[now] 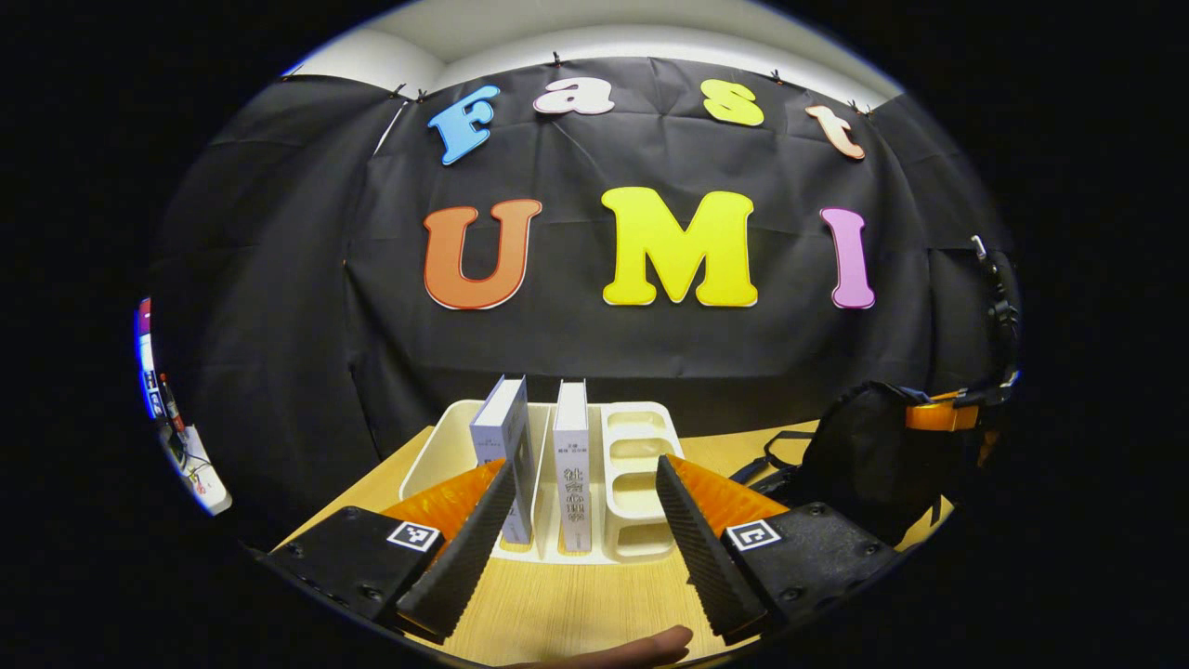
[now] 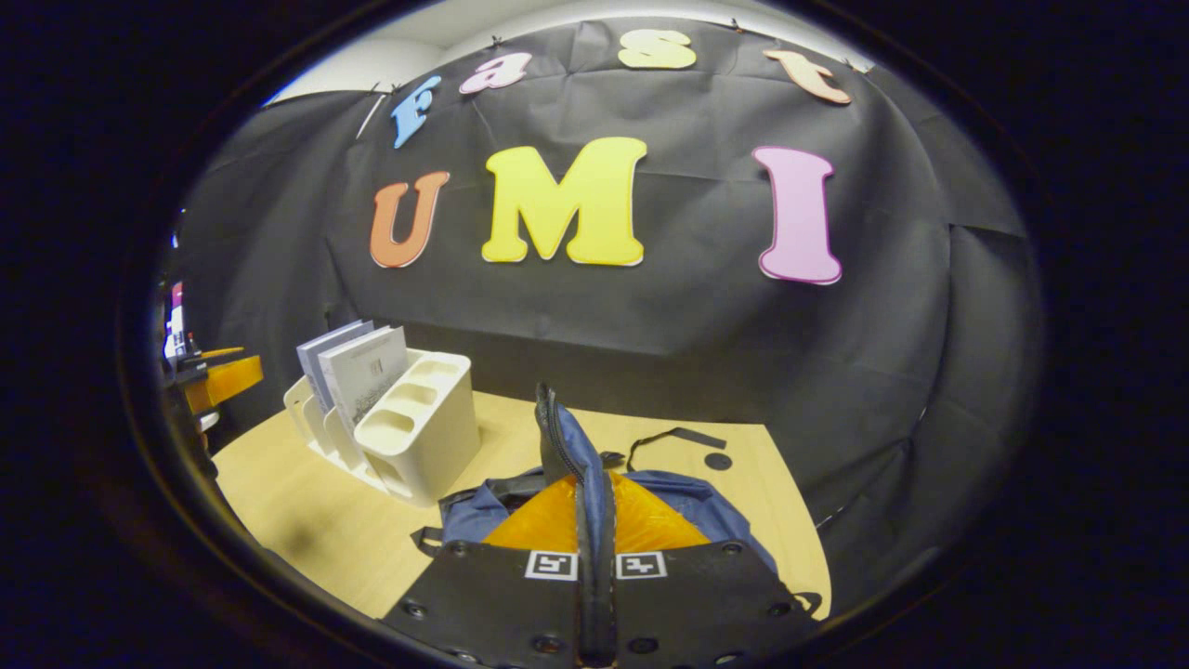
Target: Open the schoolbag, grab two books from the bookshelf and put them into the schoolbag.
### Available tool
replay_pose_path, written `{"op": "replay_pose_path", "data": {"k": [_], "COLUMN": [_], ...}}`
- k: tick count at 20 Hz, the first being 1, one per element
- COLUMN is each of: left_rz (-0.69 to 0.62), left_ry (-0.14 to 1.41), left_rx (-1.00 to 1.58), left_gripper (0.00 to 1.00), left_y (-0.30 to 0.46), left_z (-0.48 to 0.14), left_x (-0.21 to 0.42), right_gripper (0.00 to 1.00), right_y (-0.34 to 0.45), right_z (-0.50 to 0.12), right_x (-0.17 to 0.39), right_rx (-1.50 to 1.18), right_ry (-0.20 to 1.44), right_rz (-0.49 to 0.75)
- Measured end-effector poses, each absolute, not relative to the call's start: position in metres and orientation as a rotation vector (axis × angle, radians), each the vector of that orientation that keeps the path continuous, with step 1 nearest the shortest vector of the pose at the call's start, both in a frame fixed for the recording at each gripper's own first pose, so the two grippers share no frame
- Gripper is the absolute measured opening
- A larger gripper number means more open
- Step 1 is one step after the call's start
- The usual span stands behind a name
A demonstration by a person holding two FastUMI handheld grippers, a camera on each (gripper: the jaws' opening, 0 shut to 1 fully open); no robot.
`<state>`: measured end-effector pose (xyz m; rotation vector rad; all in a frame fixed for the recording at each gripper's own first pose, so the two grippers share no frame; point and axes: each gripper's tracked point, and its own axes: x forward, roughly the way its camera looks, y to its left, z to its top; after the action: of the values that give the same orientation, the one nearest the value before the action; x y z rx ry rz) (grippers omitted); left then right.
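R claw (image 2: 594, 520) pinching schoolbag (image 2: 567, 446) flap; L claw (image 1: 585, 530) wide.

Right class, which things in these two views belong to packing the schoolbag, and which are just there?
Part of the job:
- two books standing in the bookshelf
- schoolbag, its edge pinched by the right tool
- left tool, open before the books

Just there:
- wooden table
- loose black strap

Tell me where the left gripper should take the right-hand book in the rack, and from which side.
Grip the right-hand book by its near spine edge, coming straight in from the front with the open left gripper. It stands upright in the white rack, spine toward the gripper, with gaps on both sides for the fingers.
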<state>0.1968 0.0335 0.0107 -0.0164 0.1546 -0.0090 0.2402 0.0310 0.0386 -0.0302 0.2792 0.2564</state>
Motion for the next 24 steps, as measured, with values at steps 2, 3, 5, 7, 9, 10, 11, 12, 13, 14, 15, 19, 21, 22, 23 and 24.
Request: {"op": "replay_pose_path", "data": {"k": [2, 3, 5, 7, 9, 10, 11, 12, 13, 14, 15, 19, 21, 22, 23, 24], "left_rz": [-0.02, -0.032, -0.052, -0.036, -0.022, -0.019, -0.015, -0.012, -0.016, -0.012, -0.007, -0.009, -0.005, -0.018, -0.029, -0.021], "left_ry": [0.16, 0.17, 0.197, 0.217, 0.238, 0.257, 0.269, 0.276, 0.286, 0.297, 0.32, 0.479, 0.558, 0.605, 0.67, 0.725], "left_rx": [0.001, 0.002, -0.027, -0.051, -0.054, -0.05, -0.041, -0.034, -0.024, -0.011, 0.0, 0.015, 0.078, 0.096, 0.115, 0.124], "left_gripper": [0.96, 0.95, 0.95, 0.95, 0.96, 0.95, 0.95, 0.95, 0.95, 0.95, 0.94, 0.94, 0.94, 0.94, 0.93, 0.93], "left_y": [0.032, 0.029, 0.025, 0.03, 0.036, 0.039, 0.041, 0.043, 0.045, 0.048, 0.051, 0.052, 0.054, 0.052, 0.052, 0.052], "left_z": [0.019, 0.02, 0.022, 0.023, 0.021, 0.019, 0.018, 0.018, 0.018, 0.017, 0.013, -0.011, -0.027, -0.035, -0.045, -0.055], "left_x": [0.218, 0.229, 0.251, 0.271, 0.295, 0.304, 0.312, 0.321, 0.332, 0.342, 0.352, 0.38, 0.395, 0.399, 0.397, 0.397], "right_gripper": [0.0, 0.0, 0.0, 0.0, 0.0, 0.01, 0.0, 0.0, 0.0, 0.0, 0.0, 0.0, 0.0, 0.0, 0.0, 0.0], "right_y": [0.018, 0.012, 0.002, -0.009, -0.015, -0.017, -0.019, -0.022, -0.023, -0.022, -0.021, -0.022, -0.024, -0.025, -0.026, -0.026], "right_z": [0.042, 0.043, 0.044, 0.046, 0.047, 0.048, 0.049, 0.05, 0.05, 0.052, 0.051, 0.049, 0.047, 0.046, 0.045, 0.045], "right_x": [0.239, 0.238, 0.237, 0.236, 0.236, 0.234, 0.234, 0.234, 0.234, 0.234, 0.233, 0.228, 0.227, 0.227, 0.226, 0.225], "right_rx": [-0.024, -0.016, -0.001, -0.001, -0.001, 0.001, -0.001, -0.008, -0.014, -0.017, -0.022, -0.02, -0.018, -0.02, -0.02, -0.022], "right_ry": [0.263, 0.258, 0.256, 0.255, 0.251, 0.248, 0.249, 0.25, 0.249, 0.248, 0.249, 0.245, 0.242, 0.239, 0.237, 0.234], "right_rz": [0.241, 0.234, 0.219, 0.209, 0.211, 0.214, 0.218, 0.222, 0.224, 0.232, 0.237, 0.257, 0.263, 0.26, 0.26, 0.263]}}
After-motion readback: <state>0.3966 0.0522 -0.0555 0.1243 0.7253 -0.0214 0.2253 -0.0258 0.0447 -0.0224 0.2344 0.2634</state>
